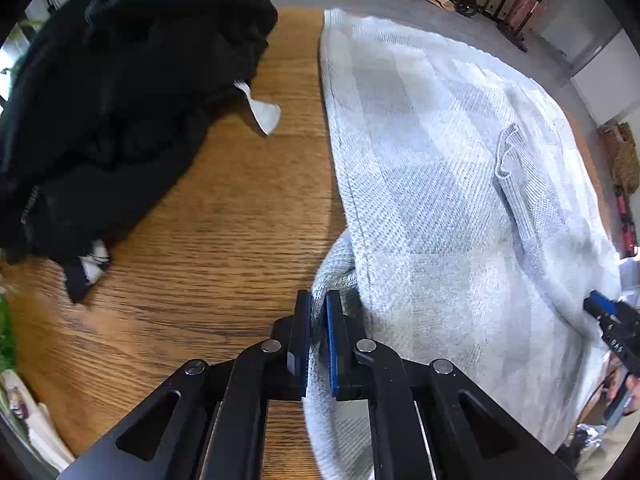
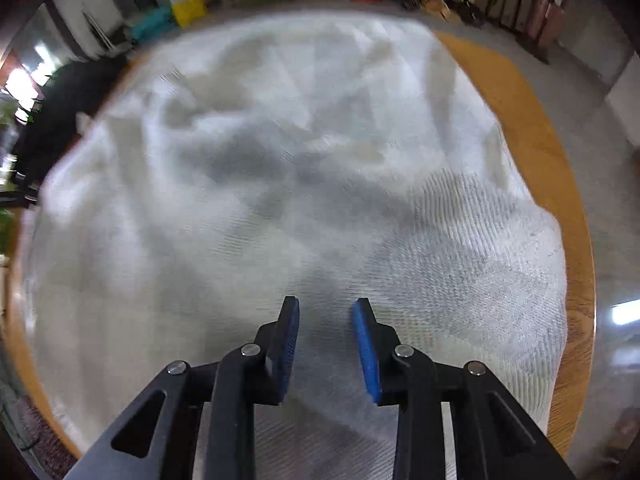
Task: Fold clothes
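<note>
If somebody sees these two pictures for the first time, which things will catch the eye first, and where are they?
First, the large pale grey knitted garment spread over the right part of the wooden table, with the left gripper shut on its near edge. Next, the crumpled black garment heaped at the table's far left. In the right wrist view, the right gripper hangs over the pale fabric, jaws apart and holding nothing.

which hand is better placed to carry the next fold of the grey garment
Left, probably. The left gripper has its jaws already shut on the edge of the grey garment, ready to pull it over. The right gripper hangs above the cloth with jaws apart, holding nothing.
</note>
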Demonstrator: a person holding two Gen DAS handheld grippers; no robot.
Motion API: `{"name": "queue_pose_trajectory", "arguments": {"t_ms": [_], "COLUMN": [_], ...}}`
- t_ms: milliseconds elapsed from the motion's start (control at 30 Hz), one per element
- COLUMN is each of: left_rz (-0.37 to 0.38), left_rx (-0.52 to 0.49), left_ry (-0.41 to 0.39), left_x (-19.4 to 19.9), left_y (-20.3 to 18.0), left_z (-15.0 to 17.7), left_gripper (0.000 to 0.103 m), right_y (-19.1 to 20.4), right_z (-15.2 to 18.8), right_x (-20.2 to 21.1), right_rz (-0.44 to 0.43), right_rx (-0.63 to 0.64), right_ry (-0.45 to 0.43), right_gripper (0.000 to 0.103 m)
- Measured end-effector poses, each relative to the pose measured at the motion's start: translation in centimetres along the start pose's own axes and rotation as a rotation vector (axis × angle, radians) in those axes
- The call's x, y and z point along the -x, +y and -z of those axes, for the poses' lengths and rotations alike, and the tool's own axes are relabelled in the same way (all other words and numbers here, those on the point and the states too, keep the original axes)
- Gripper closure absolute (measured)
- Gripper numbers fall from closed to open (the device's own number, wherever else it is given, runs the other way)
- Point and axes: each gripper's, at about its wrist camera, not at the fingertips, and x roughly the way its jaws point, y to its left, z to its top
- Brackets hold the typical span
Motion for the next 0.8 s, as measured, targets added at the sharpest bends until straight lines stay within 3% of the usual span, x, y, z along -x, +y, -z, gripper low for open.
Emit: {"name": "queue_pose_trajectory", "arguments": {"t_ms": [133,233,333,400,467,500,567,600,633,700,767,800], "left_rz": [-0.020,-0.104,0.013,0.018,-0.027,-0.029,0.009,0.028,0.046,0.073,0.109,0.129], "left_rx": [0.004,-0.006,0.057,0.036,0.008,0.006,0.019,0.033,0.046,0.058,0.080,0.090], "left_ry": [-0.043,-0.100,-0.114,-0.120,-0.130,-0.130,-0.133,-0.133,-0.133,-0.134,-0.126,-0.122], "left_x": [1.8,3.4,3.8,3.7,3.7,3.8,4.1,4.4,4.7,5.3,5.6,5.3], "left_y": [-0.1,0.0,1.6,1.8,1.1,2.5,2.6,3.0,3.3,3.9,4.2,4.2], "left_z": [1.0,2.0,1.2,1.1,1.4,0.7,0.8,0.8,0.7,0.8,1.4,1.3], "left_gripper": [0.096,0.101,0.101,0.101,0.101,0.101,0.101,0.101,0.101,0.101,0.101,0.101], "right_y": [0.7,0.9,-0.6,-1.1,-1.1,-1.0,-0.7,-0.5,0.4,3.2,8.4,11.4], "right_z": [-0.5,-0.8,-0.8,-0.5,-0.3,-0.3,-0.3,-0.4,-0.8,-1.9,-3.9,-4.9], "right_x": [-0.4,-0.7,-1.1,-1.2,-1.3,-1.3,-1.2,-1.1,-0.7,0.6,2.2,2.5], "right_rz": [0.077,0.149,0.108,0.083,0.089,0.095,0.088,0.077,-0.005,-0.175,-0.257,-0.255], "right_rx": [0.029,0.054,-0.016,-0.042,-0.042,-0.040,-0.040,-0.039,-0.037,-0.003,0.098,0.140], "right_ry": [0.022,0.043,0.059,0.049,0.041,0.041,0.048,0.052,0.050,0.019,-0.037,-0.062], "right_gripper": [0.063,0.047,0.041,0.040,0.040,0.040,0.041,0.056,0.062,0.062,0.057,0.047]}}
